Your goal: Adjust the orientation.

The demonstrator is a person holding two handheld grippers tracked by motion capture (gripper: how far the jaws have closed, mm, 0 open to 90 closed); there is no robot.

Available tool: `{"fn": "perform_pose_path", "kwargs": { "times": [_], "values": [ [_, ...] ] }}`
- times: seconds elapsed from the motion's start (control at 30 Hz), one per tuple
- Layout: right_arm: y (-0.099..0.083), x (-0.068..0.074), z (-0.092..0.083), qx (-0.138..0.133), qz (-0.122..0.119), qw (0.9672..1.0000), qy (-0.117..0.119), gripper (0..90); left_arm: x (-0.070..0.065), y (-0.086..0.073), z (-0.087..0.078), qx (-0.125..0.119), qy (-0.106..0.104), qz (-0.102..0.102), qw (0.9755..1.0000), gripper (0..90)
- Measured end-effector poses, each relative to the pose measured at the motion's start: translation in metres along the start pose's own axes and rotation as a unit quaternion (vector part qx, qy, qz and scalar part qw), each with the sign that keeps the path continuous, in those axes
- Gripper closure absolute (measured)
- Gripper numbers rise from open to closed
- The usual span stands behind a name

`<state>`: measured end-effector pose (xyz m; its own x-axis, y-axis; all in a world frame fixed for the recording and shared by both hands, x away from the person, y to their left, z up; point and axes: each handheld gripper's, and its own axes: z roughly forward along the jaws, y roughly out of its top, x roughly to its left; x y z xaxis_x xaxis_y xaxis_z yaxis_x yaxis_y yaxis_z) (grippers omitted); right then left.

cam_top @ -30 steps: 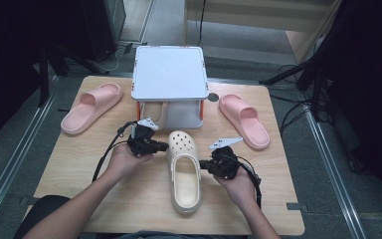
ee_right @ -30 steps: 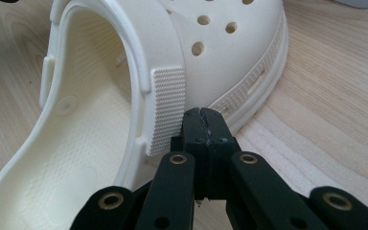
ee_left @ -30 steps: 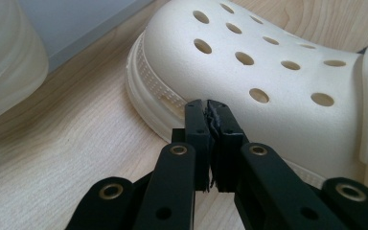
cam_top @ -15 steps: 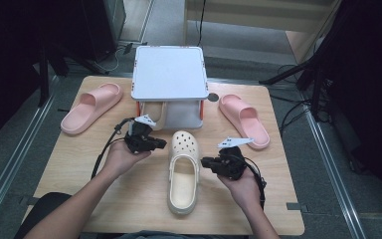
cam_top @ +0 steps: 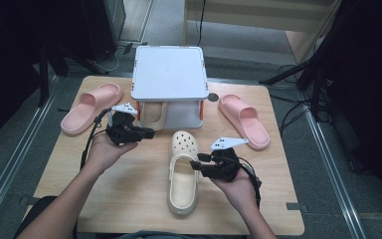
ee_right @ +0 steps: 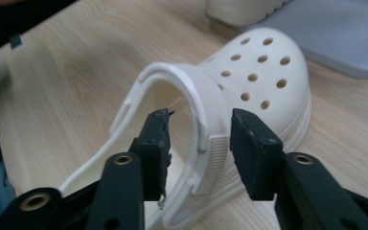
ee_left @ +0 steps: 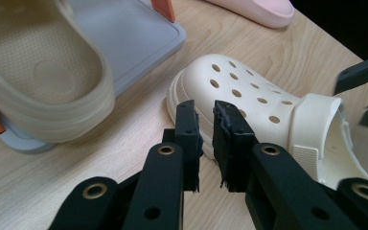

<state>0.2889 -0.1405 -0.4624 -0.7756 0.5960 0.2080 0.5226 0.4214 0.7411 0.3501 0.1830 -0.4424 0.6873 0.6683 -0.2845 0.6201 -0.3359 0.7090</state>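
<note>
Over the clog [ee_right: 249, 81], right gripper [ee_right: 199, 139] just opening, nothing gripped

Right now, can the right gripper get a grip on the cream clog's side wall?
Probably yes. The right gripper has just been opening and its jaws straddle the cream clog at the strap hinge, pads clear of it. Nothing lies between them and the wall.

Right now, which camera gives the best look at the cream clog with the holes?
The high view: the whole clog lies flat on the table, toe to heel. The left gripper view catches its holed toe and strap; the right gripper view shows strap and toe close up.
</note>
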Motion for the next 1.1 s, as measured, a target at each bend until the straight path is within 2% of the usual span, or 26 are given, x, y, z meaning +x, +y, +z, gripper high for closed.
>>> {"fn": "perform_pose_path", "kwargs": {
  "times": [0.1,0.2,0.27,0.5,0.73,0.83,0.93,1.03,1.1],
  "values": [
    [-0.001,-0.003,0.009,0.015,0.000,0.9999,0.001,55.6,0.001,0.002,-0.006,-0.005,-0.002,-0.004,1.0000,79.3],
    [-0.001,-0.003,0.016,0.026,-0.004,0.9996,0.006,55.3,-0.001,0.004,-0.011,0.000,-0.003,0.000,1.0000,79.3],
    [-0.001,-0.003,0.020,0.029,-0.012,0.9995,-0.002,54.6,-0.002,0.008,-0.015,0.002,-0.005,0.000,1.0000,79.2],
    [-0.003,-0.010,0.025,0.035,0.003,0.9993,-0.009,52.5,0.001,0.025,-0.029,-0.008,-0.001,0.006,0.9999,78.7],
    [-0.004,-0.010,0.029,0.038,0.016,0.9990,-0.018,47.5,0.009,0.058,-0.044,-0.020,0.008,0.015,0.9997,79.3],
    [-0.004,-0.012,0.030,0.036,0.022,0.9990,-0.014,47.0,0.015,0.070,-0.050,-0.030,0.009,0.014,0.9994,81.1],
    [-0.004,-0.011,0.030,0.036,0.022,0.9990,-0.017,47.3,0.024,0.078,-0.050,-0.030,0.019,0.007,0.9994,81.9],
    [-0.005,-0.010,0.030,0.035,0.022,0.9989,-0.020,47.6,0.034,0.083,-0.047,-0.026,0.028,0.002,0.9993,82.3],
    [-0.005,-0.010,0.030,0.032,0.022,0.9990,-0.020,47.7,0.040,0.083,-0.046,-0.033,0.037,-0.002,0.9988,82.4]
  ]
}}
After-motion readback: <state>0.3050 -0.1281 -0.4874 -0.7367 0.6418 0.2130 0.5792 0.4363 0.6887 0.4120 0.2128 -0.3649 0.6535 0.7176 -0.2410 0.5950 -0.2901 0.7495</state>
